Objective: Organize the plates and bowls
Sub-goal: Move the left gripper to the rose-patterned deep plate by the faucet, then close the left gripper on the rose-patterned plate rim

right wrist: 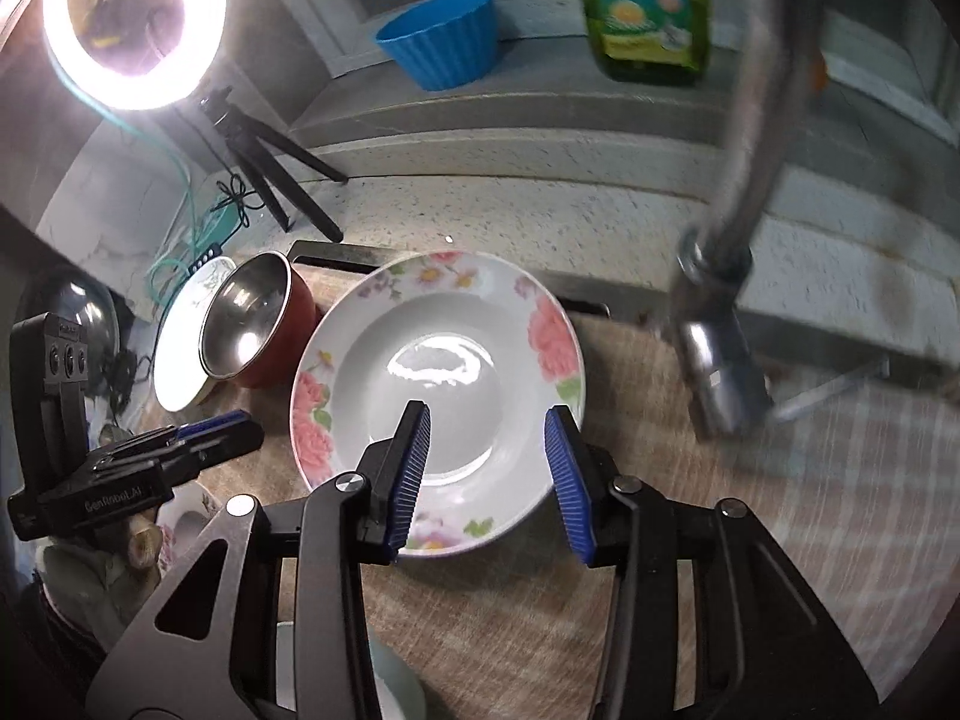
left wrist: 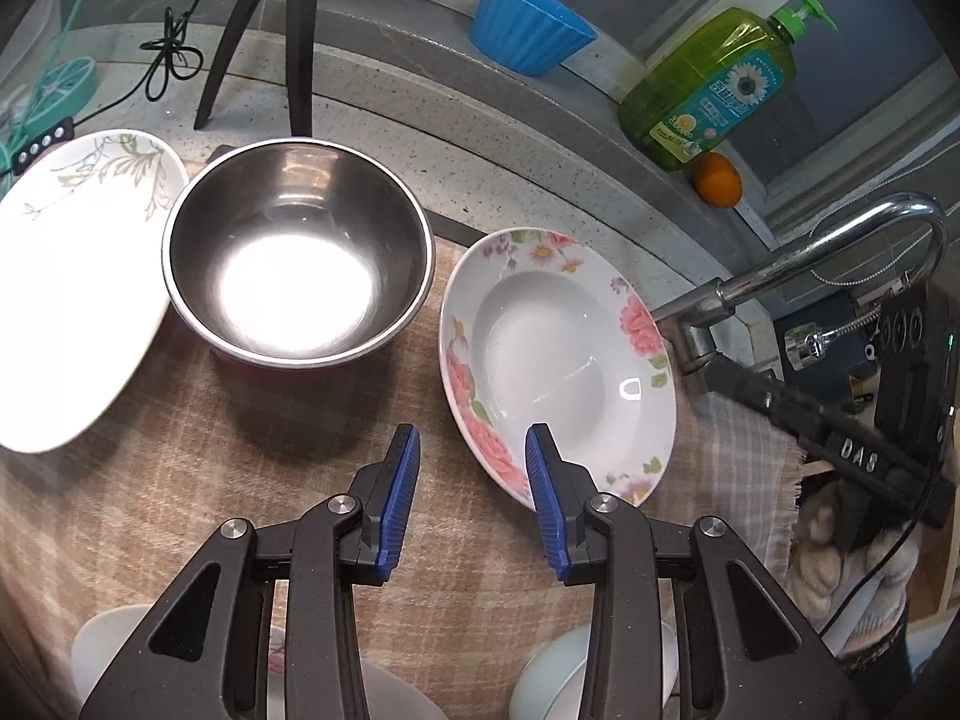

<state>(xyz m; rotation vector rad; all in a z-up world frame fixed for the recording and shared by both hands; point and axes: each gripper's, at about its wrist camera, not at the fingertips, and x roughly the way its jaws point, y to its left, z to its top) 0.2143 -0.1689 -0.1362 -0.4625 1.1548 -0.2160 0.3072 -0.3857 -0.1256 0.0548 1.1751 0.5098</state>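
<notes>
A deep white plate with pink flowers point(left wrist: 555, 354) lies on the checked cloth point(left wrist: 180, 480); it also shows in the right wrist view point(right wrist: 438, 384). A steel bowl with a red outside point(left wrist: 297, 252) stands left of it, also seen from the right wrist point(right wrist: 249, 321). A white plate with a leaf pattern point(left wrist: 78, 276) lies at the far left, leaning against the bowl. My left gripper point(left wrist: 473, 438) is open and empty, just left of the flowered plate's near rim. My right gripper point(right wrist: 489, 414) is open and empty, hovering over the flowered plate's near edge.
A chrome faucet point(left wrist: 840, 240) rises at the right. A green soap bottle point(left wrist: 708, 90), an orange point(left wrist: 717, 180) and a blue ribbed cup point(left wrist: 528, 24) stand on the back ledge. A ring light point(right wrist: 135, 18) on a tripod stands at back left. White dishes point(left wrist: 558, 678) lie under the gripper.
</notes>
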